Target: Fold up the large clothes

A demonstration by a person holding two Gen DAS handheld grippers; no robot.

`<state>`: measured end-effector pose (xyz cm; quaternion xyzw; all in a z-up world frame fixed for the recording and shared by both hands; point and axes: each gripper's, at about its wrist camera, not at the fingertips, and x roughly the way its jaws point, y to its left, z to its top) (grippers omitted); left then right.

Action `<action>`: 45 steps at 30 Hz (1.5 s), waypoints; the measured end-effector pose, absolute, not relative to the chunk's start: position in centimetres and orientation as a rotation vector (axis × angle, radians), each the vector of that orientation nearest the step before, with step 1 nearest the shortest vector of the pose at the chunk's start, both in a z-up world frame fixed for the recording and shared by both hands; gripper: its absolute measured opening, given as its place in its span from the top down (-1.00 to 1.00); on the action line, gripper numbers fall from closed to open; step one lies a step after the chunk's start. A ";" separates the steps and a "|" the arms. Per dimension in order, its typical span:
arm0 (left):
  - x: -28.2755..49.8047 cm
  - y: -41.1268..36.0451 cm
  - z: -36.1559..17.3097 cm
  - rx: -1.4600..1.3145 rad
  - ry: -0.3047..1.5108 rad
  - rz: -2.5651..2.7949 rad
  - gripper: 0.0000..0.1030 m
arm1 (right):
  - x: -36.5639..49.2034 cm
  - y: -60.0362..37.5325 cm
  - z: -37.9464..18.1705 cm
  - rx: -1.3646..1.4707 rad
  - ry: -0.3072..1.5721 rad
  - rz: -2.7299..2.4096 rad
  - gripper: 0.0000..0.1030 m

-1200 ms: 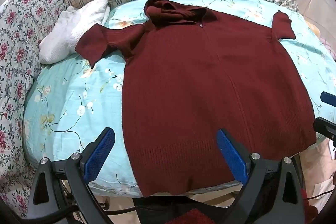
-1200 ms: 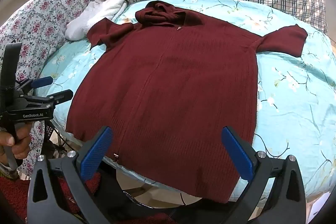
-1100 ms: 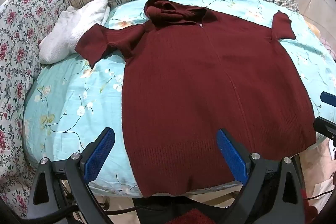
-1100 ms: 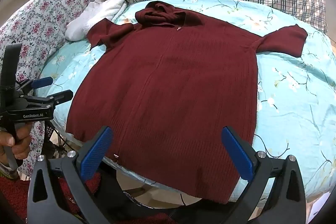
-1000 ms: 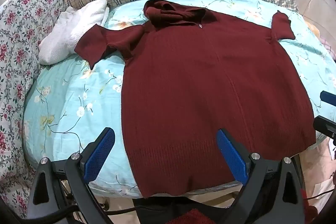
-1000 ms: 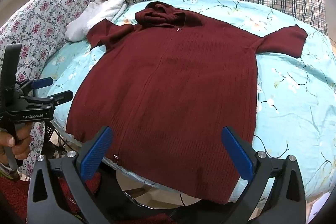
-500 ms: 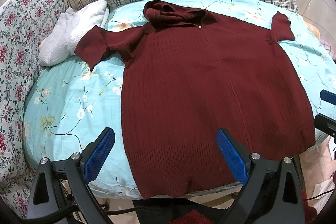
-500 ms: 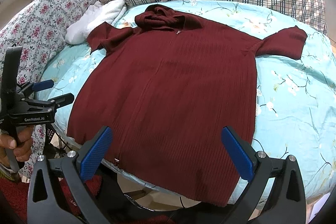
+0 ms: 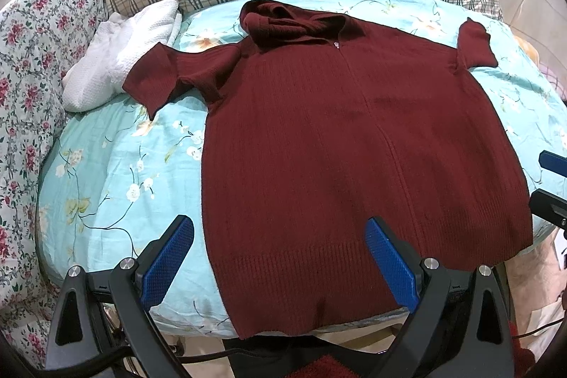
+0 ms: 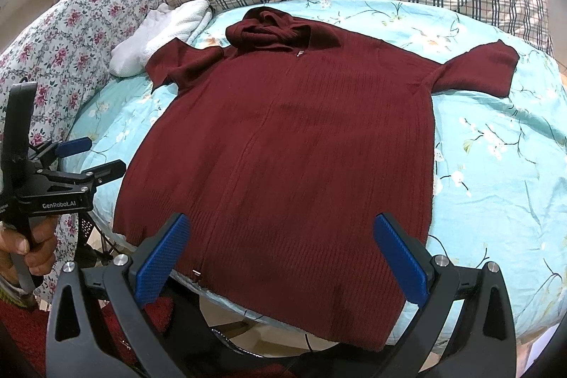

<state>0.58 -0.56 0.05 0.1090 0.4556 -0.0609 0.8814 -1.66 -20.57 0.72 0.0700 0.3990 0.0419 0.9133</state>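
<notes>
The maroon sweater (image 9: 340,144) lies spread flat mid-frame on the floral bed (image 9: 106,172), unfolded. The left gripper (image 9: 280,257) and right gripper (image 10: 283,254) hover spread wide at lower frame, holding nothing; all folding remains.

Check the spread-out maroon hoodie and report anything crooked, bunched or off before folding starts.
The maroon hoodie lies mostly flat, but its hood is crumpled in a heap at the neck, and the sleeve beside the white towel is rumpled and angled. The hem overhangs the bed's near edge. No damage shows.
</notes>
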 end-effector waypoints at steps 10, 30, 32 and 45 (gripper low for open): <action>1.6 -0.6 -1.1 0.219 0.977 -0.138 -0.90 | -0.8 -21.5 -0.1 0.123 0.837 0.047 -0.99; 9.6 -3.0 -3.4 0.191 1.043 -0.163 -0.90 | 10.3 -43.9 2.0 0.458 0.694 -0.291 -0.55; 10.5 -3.5 -3.7 0.184 1.054 -0.171 -0.90 | 13.0 -47.1 2.0 0.495 0.682 -0.330 -0.50; 17.6 -5.5 -7.2 0.198 1.153 -0.145 -0.90 | 29.7 -65.0 2.4 0.514 0.629 -0.593 -0.36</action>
